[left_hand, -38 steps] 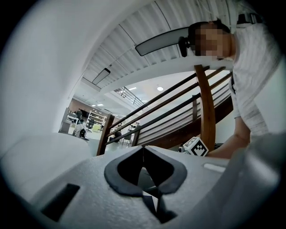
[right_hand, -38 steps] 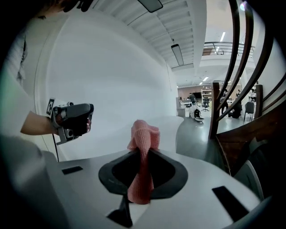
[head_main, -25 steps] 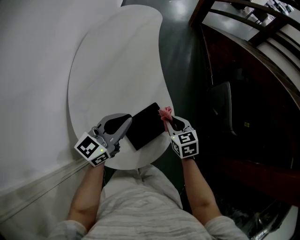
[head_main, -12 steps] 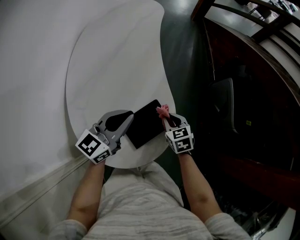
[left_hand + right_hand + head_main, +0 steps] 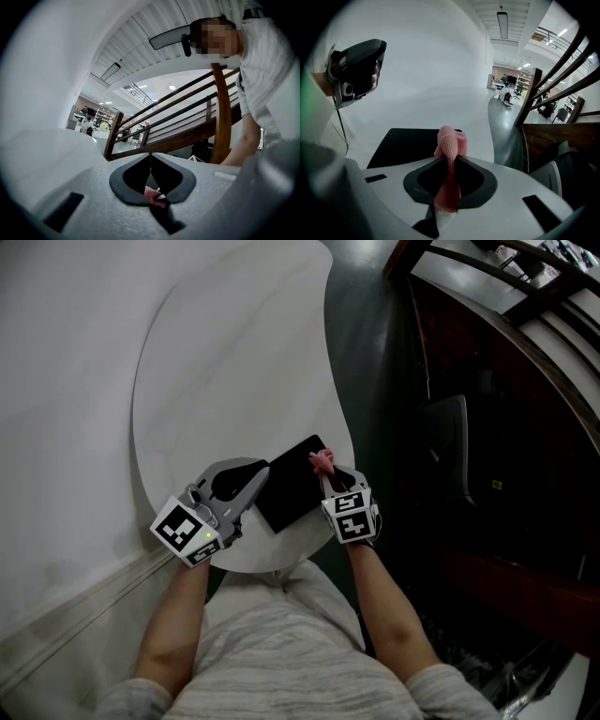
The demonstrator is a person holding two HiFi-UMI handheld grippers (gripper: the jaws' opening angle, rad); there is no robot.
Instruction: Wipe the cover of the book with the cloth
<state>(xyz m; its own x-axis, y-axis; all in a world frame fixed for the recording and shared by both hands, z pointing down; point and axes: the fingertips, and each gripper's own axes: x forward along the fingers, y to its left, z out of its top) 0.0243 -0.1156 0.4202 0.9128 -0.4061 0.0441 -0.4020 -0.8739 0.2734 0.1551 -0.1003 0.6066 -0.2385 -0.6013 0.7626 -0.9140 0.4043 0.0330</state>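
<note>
Big white table (image 5: 216,352) fills the scene, and all the action sits at its near edge, close to the person. There's the book (image 5: 291,486), dark cover up, lying at an angle between the two tools. On its left, the left gripper (image 5: 261,476) has its jaws pressed together with nothing between them, tips right at the book's left edge; whether they actually bear on it, I can't tell. On the right, the right gripper (image 5: 327,474) is clamped on the cloth (image 5: 322,459), a pink bunch poking out past the jaw tips and hanging over the book's far right corner. The right gripper view shows that tuft standing just above the black cover, so I'd say the wipe is only starting. Now the dangers: that's a narrow tuft, so one pass would likely clean only a thin strip. Press too low and the hard jaw tips could scrape the cover. And with the book this near the table's edge, a stroke pulled toward the person could drag it off if the left side isn't pinning it.
</note>
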